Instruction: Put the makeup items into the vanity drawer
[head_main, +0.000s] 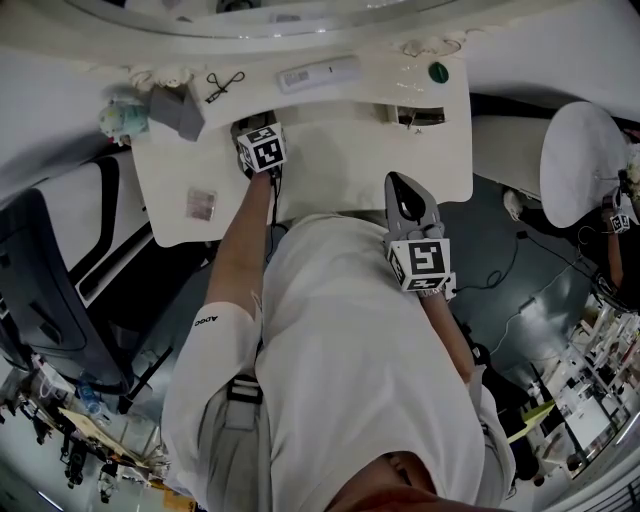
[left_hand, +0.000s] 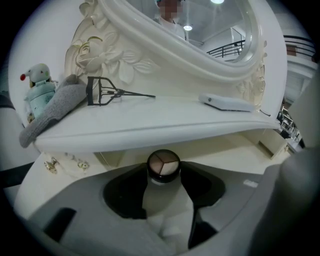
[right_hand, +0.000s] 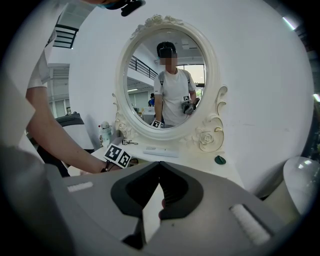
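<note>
As a person leans over a white vanity table, the left gripper reaches in beneath the raised shelf under the mirror, its fingers part-way closed with both tips pressed against the sides of a small round eyeshadow compact of 3 shades; the compact is at the back of the table, just under the shelf's lip, and whether it has left the surface cannot be told; the right gripper hangs near the person's chest, fingers together and empty. The step in hand looks like the pick-up of 1 makeup item; an eyelash curler and a flat white case lie on the shelf and a clear palette lies near the table's left edge, so most of the job appears undone. Next, on this reading, the compact must come out clear of the overhang and travel to the drawer; a boxy opening under the shelf to the right may be that drawer, though that is unsure.
</note>
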